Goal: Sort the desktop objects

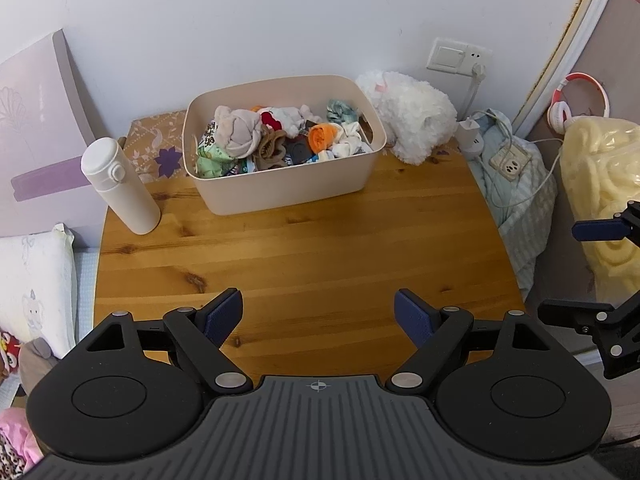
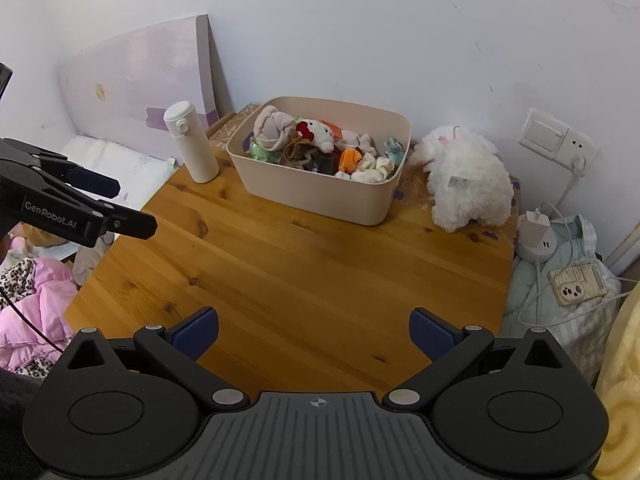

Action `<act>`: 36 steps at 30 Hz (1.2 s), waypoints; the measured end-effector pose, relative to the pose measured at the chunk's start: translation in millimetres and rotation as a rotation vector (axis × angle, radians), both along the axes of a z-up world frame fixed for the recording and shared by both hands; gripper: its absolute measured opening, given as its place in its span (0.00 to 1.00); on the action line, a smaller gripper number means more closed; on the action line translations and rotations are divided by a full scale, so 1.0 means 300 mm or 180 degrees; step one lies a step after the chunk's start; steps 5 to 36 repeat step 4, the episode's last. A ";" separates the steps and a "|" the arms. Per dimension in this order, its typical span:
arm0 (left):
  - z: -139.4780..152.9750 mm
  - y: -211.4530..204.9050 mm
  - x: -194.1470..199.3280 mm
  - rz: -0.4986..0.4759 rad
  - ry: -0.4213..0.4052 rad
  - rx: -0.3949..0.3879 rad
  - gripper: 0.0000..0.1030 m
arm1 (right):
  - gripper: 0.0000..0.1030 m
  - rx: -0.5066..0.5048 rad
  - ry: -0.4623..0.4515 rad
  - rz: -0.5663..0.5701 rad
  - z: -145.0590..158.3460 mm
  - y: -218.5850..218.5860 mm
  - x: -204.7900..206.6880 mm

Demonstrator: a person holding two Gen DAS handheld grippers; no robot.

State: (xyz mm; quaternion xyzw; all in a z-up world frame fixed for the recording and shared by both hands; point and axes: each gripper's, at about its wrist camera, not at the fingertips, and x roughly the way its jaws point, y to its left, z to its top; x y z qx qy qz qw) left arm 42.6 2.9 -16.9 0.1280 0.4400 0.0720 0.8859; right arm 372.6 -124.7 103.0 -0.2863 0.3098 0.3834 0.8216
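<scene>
A beige bin (image 1: 288, 188) (image 2: 320, 196) stands at the back of the wooden table (image 1: 304, 264) (image 2: 288, 272), filled with socks, small plush toys and packets. A white bottle (image 1: 120, 188) (image 2: 192, 144) stands upright left of the bin. A white plush toy (image 1: 412, 116) (image 2: 468, 180) lies right of the bin. My left gripper (image 1: 318, 318) is open and empty over the table's near edge. My right gripper (image 2: 314, 336) is open and empty, also over the near edge. Each gripper shows at the side of the other's view, the right one (image 1: 576, 272) and the left one (image 2: 132, 204).
A purple board (image 1: 36, 128) (image 2: 136, 84) leans on the wall at the left. A pillow (image 1: 36, 284) and pink bedding (image 2: 32, 312) lie left of the table. A charger (image 2: 534, 236), cables, a power strip (image 1: 512, 160) and light cloth lie right of it. Pink headphones (image 1: 576, 100) hang at the far right.
</scene>
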 end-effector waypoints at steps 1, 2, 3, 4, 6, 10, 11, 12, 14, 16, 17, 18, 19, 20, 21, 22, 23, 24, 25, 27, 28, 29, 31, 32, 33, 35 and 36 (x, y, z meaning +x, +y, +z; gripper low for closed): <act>0.001 0.000 0.000 0.0000 -0.0002 0.0000 0.82 | 1.00 0.0003 0.0005 -0.0015 -0.001 -0.002 0.002; 0.001 -0.001 0.001 -0.0002 -0.0007 0.0012 0.82 | 1.00 0.0010 0.0015 -0.0031 -0.001 -0.005 0.005; 0.000 -0.003 0.002 -0.0005 -0.0010 0.0031 0.82 | 1.00 0.0014 0.0021 -0.0039 -0.002 -0.006 0.007; 0.000 -0.006 0.003 -0.0008 -0.0016 0.0049 0.82 | 1.00 0.0017 0.0020 -0.0045 -0.001 -0.007 0.008; 0.000 -0.006 0.003 -0.0008 -0.0016 0.0049 0.82 | 1.00 0.0017 0.0020 -0.0045 -0.001 -0.007 0.008; 0.000 -0.006 0.003 -0.0008 -0.0016 0.0049 0.82 | 1.00 0.0017 0.0020 -0.0045 -0.001 -0.007 0.008; 0.000 -0.006 0.003 -0.0008 -0.0016 0.0049 0.82 | 1.00 0.0017 0.0020 -0.0045 -0.001 -0.007 0.008; 0.000 -0.006 0.003 -0.0008 -0.0016 0.0049 0.82 | 1.00 0.0017 0.0020 -0.0045 -0.001 -0.007 0.008; 0.000 -0.006 0.003 -0.0008 -0.0016 0.0049 0.82 | 1.00 0.0017 0.0020 -0.0045 -0.001 -0.007 0.008; 0.000 -0.006 0.003 -0.0008 -0.0016 0.0049 0.82 | 1.00 0.0017 0.0020 -0.0045 -0.001 -0.007 0.008; 0.000 -0.006 0.003 -0.0008 -0.0016 0.0049 0.82 | 1.00 0.0017 0.0020 -0.0045 -0.001 -0.007 0.008; 0.000 -0.006 0.003 -0.0008 -0.0016 0.0049 0.82 | 1.00 0.0017 0.0020 -0.0045 -0.001 -0.007 0.008; 0.000 -0.006 0.003 -0.0008 -0.0016 0.0049 0.82 | 1.00 0.0017 0.0020 -0.0045 -0.001 -0.007 0.008; 0.000 -0.006 0.003 -0.0008 -0.0016 0.0049 0.82 | 1.00 0.0017 0.0020 -0.0045 -0.001 -0.007 0.008; 0.000 -0.006 0.003 -0.0008 -0.0016 0.0049 0.82 | 1.00 0.0017 0.0020 -0.0045 -0.001 -0.007 0.008; 0.000 -0.006 0.003 -0.0008 -0.0016 0.0049 0.82 | 1.00 0.0017 0.0020 -0.0045 -0.001 -0.007 0.008; 0.000 -0.006 0.003 -0.0008 -0.0016 0.0049 0.82 | 1.00 0.0017 0.0020 -0.0045 -0.001 -0.007 0.008; 0.000 -0.006 0.003 -0.0008 -0.0016 0.0049 0.82 | 1.00 0.0017 0.0020 -0.0045 -0.001 -0.007 0.008; 0.000 -0.006 0.003 -0.0008 -0.0016 0.0049 0.82 | 1.00 0.0017 0.0020 -0.0045 -0.001 -0.007 0.008; 0.000 -0.006 0.003 -0.0008 -0.0016 0.0049 0.82 | 1.00 0.0017 0.0020 -0.0045 -0.001 -0.007 0.008; 0.000 -0.006 0.003 -0.0008 -0.0016 0.0049 0.82 | 1.00 0.0017 0.0020 -0.0045 -0.001 -0.007 0.008; 0.000 -0.006 0.003 -0.0008 -0.0016 0.0049 0.82 | 1.00 0.0017 0.0020 -0.0045 -0.001 -0.007 0.008; 0.000 -0.006 0.003 -0.0008 -0.0016 0.0049 0.82 | 1.00 0.0017 0.0020 -0.0045 -0.001 -0.007 0.008; 0.000 -0.006 0.003 -0.0008 -0.0016 0.0049 0.82 | 1.00 0.0017 0.0020 -0.0045 -0.001 -0.007 0.008; 0.000 -0.006 0.003 -0.0008 -0.0016 0.0049 0.82 | 1.00 0.0017 0.0020 -0.0045 -0.001 -0.007 0.008; 0.000 -0.006 0.003 -0.0008 -0.0016 0.0049 0.82 | 1.00 0.0017 0.0020 -0.0045 -0.001 -0.007 0.008; 0.000 -0.006 0.003 -0.0008 -0.0016 0.0049 0.82 | 1.00 0.0017 0.0020 -0.0045 -0.001 -0.007 0.008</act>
